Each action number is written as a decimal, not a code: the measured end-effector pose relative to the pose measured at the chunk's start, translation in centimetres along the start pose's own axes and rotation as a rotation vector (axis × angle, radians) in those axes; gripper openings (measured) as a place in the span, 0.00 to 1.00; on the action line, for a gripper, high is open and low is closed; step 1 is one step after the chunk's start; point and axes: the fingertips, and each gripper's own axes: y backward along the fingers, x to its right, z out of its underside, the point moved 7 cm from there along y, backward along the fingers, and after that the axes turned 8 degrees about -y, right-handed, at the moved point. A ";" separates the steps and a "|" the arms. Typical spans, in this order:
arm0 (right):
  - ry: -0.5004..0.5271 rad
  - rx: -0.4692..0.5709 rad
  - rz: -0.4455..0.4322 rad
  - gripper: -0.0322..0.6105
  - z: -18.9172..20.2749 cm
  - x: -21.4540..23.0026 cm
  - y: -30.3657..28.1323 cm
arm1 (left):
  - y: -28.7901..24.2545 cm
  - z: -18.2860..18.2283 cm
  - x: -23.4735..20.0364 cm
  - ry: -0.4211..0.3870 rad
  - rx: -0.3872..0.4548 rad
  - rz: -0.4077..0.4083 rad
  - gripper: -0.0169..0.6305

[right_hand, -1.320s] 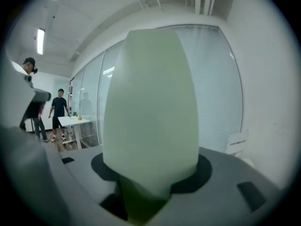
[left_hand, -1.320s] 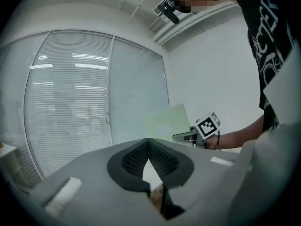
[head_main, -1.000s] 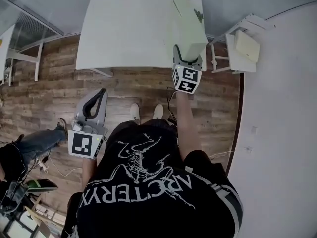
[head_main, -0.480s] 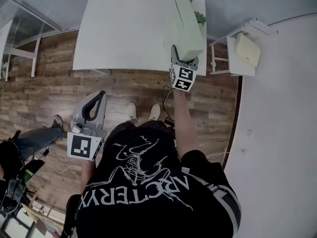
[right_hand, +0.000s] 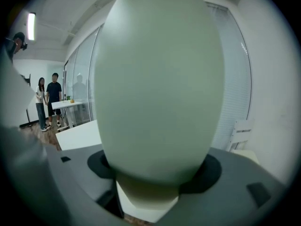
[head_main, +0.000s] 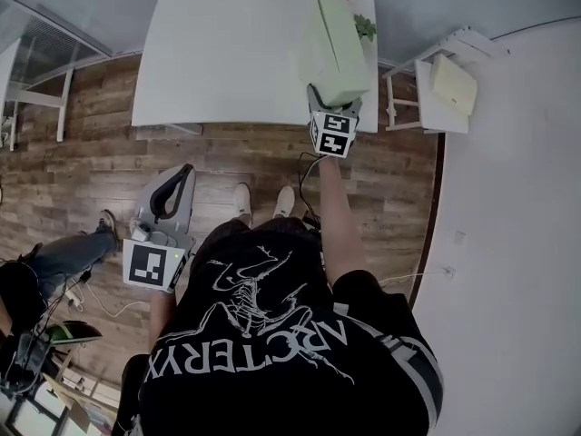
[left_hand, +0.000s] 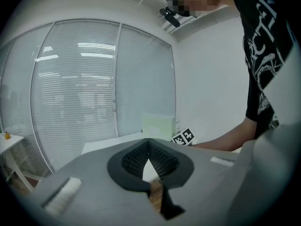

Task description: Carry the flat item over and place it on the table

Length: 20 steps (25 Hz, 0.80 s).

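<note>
Two grippers are showing: the right gripper is clamping the pale green flat panel aloft over the white table, at its right side, while the left gripper is hanging closed and empty. By my reading the carrying is ending, and the next move is calling for lowering the panel flat, then releasing it.

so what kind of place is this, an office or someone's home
Most likely an office or lab: glass partition walls with blinds, a plain white table on a wood-look floor, and a ceiling strip light.
</note>
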 end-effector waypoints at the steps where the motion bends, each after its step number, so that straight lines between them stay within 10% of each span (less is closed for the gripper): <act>1: -0.006 -0.011 -0.002 0.54 0.2 0.2 0.2 | -0.2 -0.2 0.1 0.000 0.004 0.007 0.04; 12: -0.027 0.039 -0.035 0.55 -1.3 0.5 6.9 | -1.5 -1.4 0.8 -0.014 0.060 0.054 0.04; 20: 0.054 0.266 -0.163 0.55 -7.4 -0.9 16.7 | -3.1 -2.9 0.3 -0.062 0.142 0.058 0.04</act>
